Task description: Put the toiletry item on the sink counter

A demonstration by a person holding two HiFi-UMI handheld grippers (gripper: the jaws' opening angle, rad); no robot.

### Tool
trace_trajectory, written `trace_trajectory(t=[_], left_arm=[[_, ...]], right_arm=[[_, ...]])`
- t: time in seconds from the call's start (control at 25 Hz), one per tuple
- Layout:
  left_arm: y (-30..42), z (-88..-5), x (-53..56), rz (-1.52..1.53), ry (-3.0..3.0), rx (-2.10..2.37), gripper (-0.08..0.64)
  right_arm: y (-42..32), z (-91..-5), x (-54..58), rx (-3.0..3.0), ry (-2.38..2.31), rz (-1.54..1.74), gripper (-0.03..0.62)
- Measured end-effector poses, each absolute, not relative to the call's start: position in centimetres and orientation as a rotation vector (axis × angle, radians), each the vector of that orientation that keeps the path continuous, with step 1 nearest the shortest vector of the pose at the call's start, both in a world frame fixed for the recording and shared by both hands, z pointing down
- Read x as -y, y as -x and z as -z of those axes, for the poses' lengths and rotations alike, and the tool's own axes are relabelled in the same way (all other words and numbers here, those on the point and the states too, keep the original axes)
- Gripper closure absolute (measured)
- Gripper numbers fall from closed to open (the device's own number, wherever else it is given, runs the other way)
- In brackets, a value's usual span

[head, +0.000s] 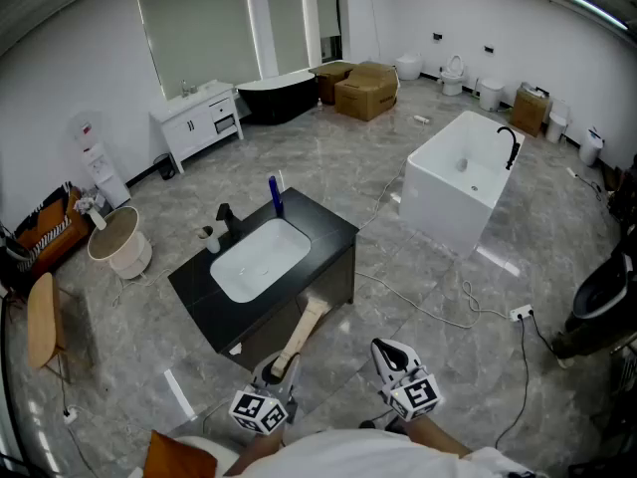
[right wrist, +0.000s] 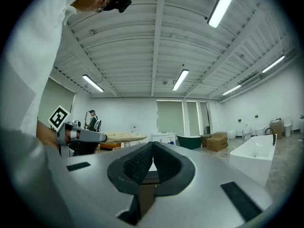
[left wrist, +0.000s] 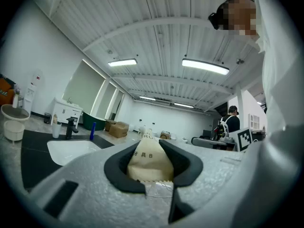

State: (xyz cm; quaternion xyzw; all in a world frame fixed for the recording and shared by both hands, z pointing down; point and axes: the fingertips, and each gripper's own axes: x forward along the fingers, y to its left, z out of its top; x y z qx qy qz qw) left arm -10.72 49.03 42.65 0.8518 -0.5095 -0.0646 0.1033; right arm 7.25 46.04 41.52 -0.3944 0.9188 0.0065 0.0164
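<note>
The left claw (head: 281,365) holds the long pack (head: 307,325) by its near end. The pack points ahead at the counter (head: 333,229), close in front. The right claw (head: 390,351) is shut and empty.

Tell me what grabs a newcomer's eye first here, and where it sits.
A black sink counter with a white basin stands alone mid-floor, a white bathtub behind it to the right. Nearest the camera, the left gripper clamps a long tan packet.
</note>
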Motion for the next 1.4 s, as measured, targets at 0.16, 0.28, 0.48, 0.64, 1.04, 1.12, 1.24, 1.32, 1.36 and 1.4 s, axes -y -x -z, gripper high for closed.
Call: trace_trajectory(t=[0.16,0.28,0.48,0.64,1.04,1.12,1.24,1.32,1.36,1.4], left_arm=[[9.7,-42.2,-49.1,0.206,-2.521,1.49,0.462],[8.6,-42.3,-49.0,0.208,-2.526,1.478,0.462],[7.2,-42.3,-48.4,0.197,-2.537,1.462,0.462],[6.2,-42.4,-48.2,0.202,-2.519,1.446,0.462],[2.1,-43.6,-47.1,0.206,-2.481,1.458,0.462],[1.5,-43.9,-46.9,0.206,-2.474,1.455,0.462],[0.5,-44.1,-46.6,0.192,-2.474,1.441,0.462],[0.1,-44.4,-46.1,0.178,-2.472,1.43,0.462],[0.0,-44.6,-45.7,0.173,-2.469,1.425,0.462],[0.0,-44.8,-45.3,0.169,-2.466,1.421,0.462]], right_arm=[[-8.5,-41.5,-45.7,-2.853,1.235,0.004,0.577],[-9.5,-41.7,-45.6,-2.847,1.239,0.007,0.577],[-10.7,-41.7,-45.4,-2.829,1.213,0.018,0.577],[-12.1,-42.0,-45.5,-2.825,1.193,0.064,0.575],[-18.2,-43.3,-46.0,-2.83,1.148,0.118,0.577],[-19.9,-43.8,-45.7,-2.8,1.186,0.141,0.577],[-21.7,-44.6,-45.0,-2.771,1.223,0.19,0.576],[-22.2,-45.2,-44.4,-2.769,1.237,0.215,0.576],[-22.3,-45.5,-44.0,-2.771,1.241,0.222,0.576],[-22.3,-45.8,-43.6,-2.773,1.244,0.227,0.575]])
